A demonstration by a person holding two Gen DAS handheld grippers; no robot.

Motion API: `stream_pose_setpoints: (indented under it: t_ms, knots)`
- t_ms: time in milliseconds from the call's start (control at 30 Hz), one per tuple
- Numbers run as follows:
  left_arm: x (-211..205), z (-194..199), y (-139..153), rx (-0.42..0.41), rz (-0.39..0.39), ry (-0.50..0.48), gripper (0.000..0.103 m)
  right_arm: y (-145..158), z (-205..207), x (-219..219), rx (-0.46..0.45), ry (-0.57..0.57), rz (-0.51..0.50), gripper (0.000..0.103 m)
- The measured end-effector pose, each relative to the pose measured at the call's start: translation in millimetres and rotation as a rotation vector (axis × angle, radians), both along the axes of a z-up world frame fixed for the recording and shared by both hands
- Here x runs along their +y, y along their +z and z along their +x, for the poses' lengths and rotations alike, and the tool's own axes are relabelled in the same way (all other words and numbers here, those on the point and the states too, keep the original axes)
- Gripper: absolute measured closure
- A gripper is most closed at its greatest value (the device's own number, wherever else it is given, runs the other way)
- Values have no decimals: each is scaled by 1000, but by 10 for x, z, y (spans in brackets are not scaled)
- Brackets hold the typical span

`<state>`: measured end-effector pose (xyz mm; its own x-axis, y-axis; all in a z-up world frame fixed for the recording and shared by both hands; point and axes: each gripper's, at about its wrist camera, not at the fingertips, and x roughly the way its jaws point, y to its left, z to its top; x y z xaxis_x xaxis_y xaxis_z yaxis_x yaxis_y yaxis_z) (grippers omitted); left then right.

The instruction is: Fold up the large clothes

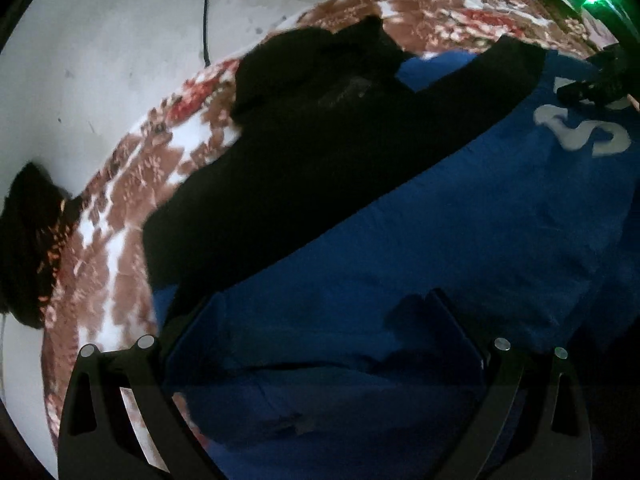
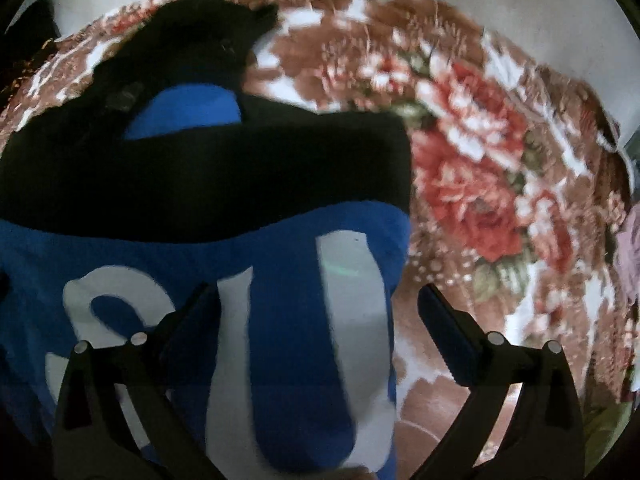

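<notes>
A blue hoodie point(image 1: 440, 232) with black sleeves and a black hood point(image 1: 320, 60) lies flat on a floral blanket point(image 1: 120, 216). One black sleeve point(image 1: 320, 168) is folded across its chest. White letters point(image 2: 352, 320) show on the blue front. My left gripper point(image 1: 316, 312) hovers open over the lower blue part, fingers wide apart with nothing between them. My right gripper point(image 2: 320, 304) stands open above the right edge of the hoodie point(image 2: 280, 360), over the white letters. The other gripper's black body point(image 1: 596, 80) shows at the far right of the left wrist view.
The brown, red and white floral blanket point(image 2: 480, 160) spreads over a pale floor point(image 1: 100, 60). A thin black cable point(image 1: 205, 12) runs on the floor at the back. Another dark cloth point(image 1: 28, 240) lies at the blanket's left edge.
</notes>
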<state>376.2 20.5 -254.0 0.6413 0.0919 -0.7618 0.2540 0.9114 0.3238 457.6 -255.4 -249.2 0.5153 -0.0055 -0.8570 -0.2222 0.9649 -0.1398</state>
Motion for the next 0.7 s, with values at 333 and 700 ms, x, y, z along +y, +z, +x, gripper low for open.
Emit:
stream_pose_setpoints:
  t_ms: [333,700]
  knots:
    - [263,84,85,27,-6,181,5,211,-676,307,-18,40,12,5]
    - [425,-144,152,-31,-78,221,5,116,-887,390,-69,50,-63,5]
